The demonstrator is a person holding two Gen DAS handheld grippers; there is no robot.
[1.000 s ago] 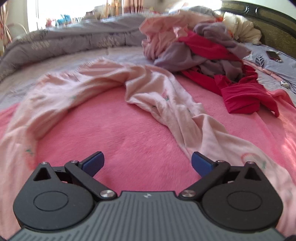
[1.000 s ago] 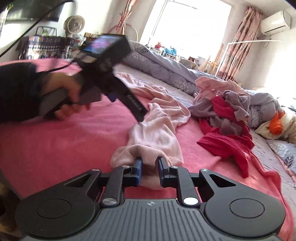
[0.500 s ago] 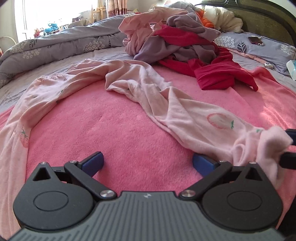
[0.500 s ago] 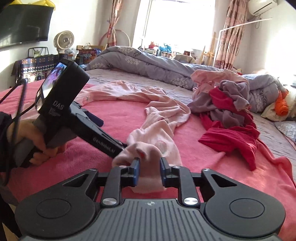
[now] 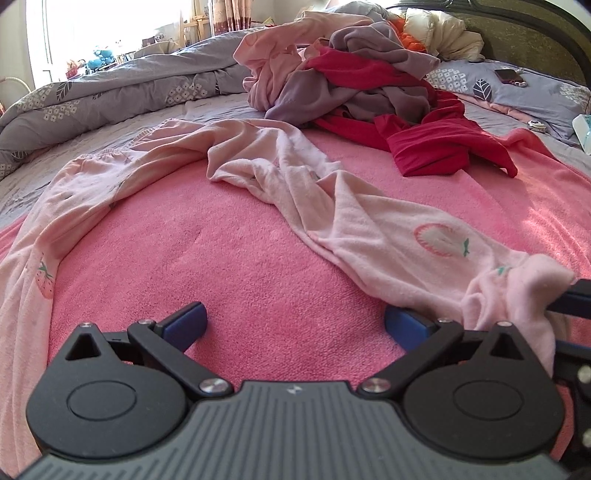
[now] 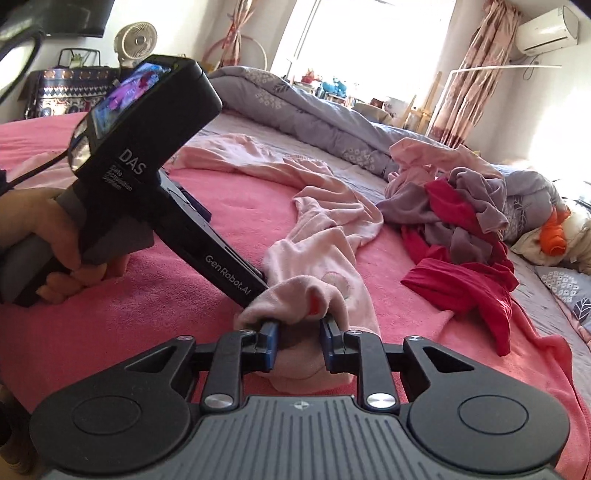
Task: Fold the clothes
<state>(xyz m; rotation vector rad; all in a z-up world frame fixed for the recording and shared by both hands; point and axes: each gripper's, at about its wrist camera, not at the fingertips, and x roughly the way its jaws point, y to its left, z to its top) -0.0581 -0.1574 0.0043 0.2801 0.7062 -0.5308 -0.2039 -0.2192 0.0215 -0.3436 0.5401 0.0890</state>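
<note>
A soft, fleecy pale pink garment (image 5: 369, 221) printed with strawberries sprawls in a long rumpled curve over the plush pink blanket (image 5: 258, 280), mid-frame. The right gripper (image 6: 299, 343) has its blue-padded fingers closing on a bunched end of it. The left gripper (image 5: 293, 321) is spread wide, grasping nothing. Its black body (image 6: 147, 155) reads "DAS" and "GenRobot.AI". Crumpled red and mauve clothes (image 5: 369, 96) heap at upper right.

A bedroom in a home: a bed (image 5: 258, 266) under a pink blanket, a grey flowered quilt (image 6: 314, 110), a heap of clothes (image 6: 454, 221), curtains (image 6: 469, 74) at a bright window, a fan (image 6: 135, 38) and an air conditioner (image 6: 546, 27).
</note>
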